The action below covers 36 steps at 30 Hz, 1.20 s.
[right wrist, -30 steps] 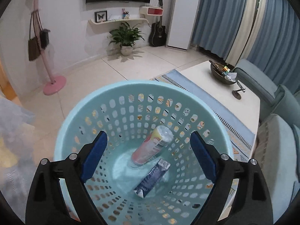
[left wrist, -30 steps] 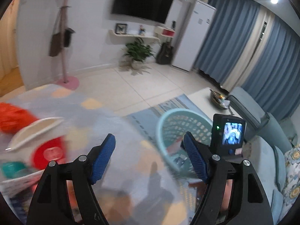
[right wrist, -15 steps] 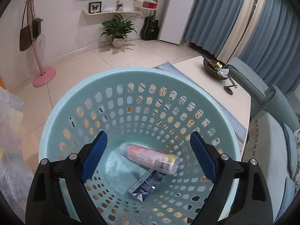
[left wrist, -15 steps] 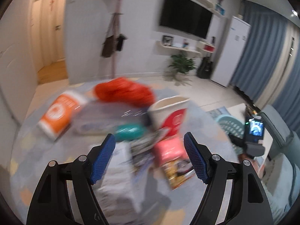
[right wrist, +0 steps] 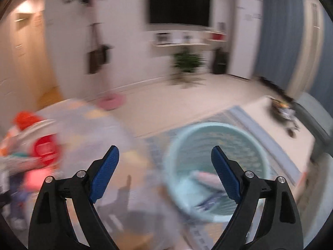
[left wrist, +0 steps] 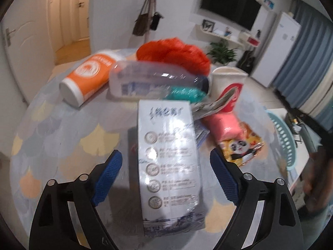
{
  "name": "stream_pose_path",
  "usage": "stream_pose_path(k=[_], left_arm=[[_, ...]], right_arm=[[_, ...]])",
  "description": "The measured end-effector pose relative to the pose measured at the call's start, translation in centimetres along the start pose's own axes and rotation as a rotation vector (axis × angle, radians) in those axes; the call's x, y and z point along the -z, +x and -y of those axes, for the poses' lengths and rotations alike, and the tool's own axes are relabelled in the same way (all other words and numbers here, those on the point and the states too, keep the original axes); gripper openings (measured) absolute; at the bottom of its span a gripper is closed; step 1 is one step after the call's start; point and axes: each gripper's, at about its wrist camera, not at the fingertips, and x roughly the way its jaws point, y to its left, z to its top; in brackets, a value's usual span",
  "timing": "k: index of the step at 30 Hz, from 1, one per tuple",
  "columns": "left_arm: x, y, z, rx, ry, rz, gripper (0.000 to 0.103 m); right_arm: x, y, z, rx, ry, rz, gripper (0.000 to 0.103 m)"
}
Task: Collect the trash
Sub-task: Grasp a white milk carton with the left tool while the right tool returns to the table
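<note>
My left tool [left wrist: 165, 178], jaws just widened, straddles the white carton [left wrist: 169, 156] untouched; its long axis runs straight ahead.

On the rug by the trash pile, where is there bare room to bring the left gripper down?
Free: the rug left of the white carton, below the orange canister. Crowded: behind and right of the carton, where the clear bottle, paper cup and panda packet cluster.
</note>
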Motion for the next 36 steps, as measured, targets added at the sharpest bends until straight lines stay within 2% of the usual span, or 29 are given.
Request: stream_pose_path(k=[5, 7, 9, 12, 13, 14, 17, 25, 33, 36], left_arm=[[0.6, 0.9, -0.6, 0.033, -0.043, -0.023, 0.084], [0.5, 1.0, -0.8, 0.021, -0.048, -0.017, 0.084], [0.8, 1.0, -0.9, 0.021, -0.046, -0.015, 0.08], [1.0, 1.3, -1.3, 0.042, -0.048, -0.03, 0.066], [1.0, 1.5, -1.2, 0.05, -0.049, -0.035, 0.059], [1.1, 1.5, -1.5, 0.065, -0.054, -0.04, 0.057], [1.4, 0.8, -2.0, 0.078, -0.067, -0.009, 0.057], [1.6, -2.1, -3.9, 0.058, -0.096, 0.065, 0.057], [1.8, -2.1, -6.0, 0.046, -0.139, 0.058, 0.057], [1.8, -2.1, -6.2, 0.04, -0.138, 0.058, 0.057]], right_arm=[[0.6, -2.2, -7.7, -0.188, -0.148, -0.023, 0.086], [1.1, -2.4, -9.8, -0.233, -0.193, -0.037, 0.086], [1.7, -2.7, -11.4, -0.253, -0.223, -0.046, 0.085], [2.6, -2.5, -13.4, -0.297, -0.248, -0.076, 0.085], [2.9, -2.3, -13.8, -0.304, -0.254, -0.084, 0.085], [3.2, -2.2, -14.3, -0.309, -0.26, -0.093, 0.084], [3.6, -1.4, -15.3, -0.32, -0.264, -0.116, 0.082], [3.9, 1.0, -16.7, -0.354, -0.232, -0.178, 0.077], [4.5, 2.6, -18.1, -0.324, -0.248, -0.2, 0.077], [4.6, 3.0, -18.2, -0.331, -0.247, -0.211, 0.064]])
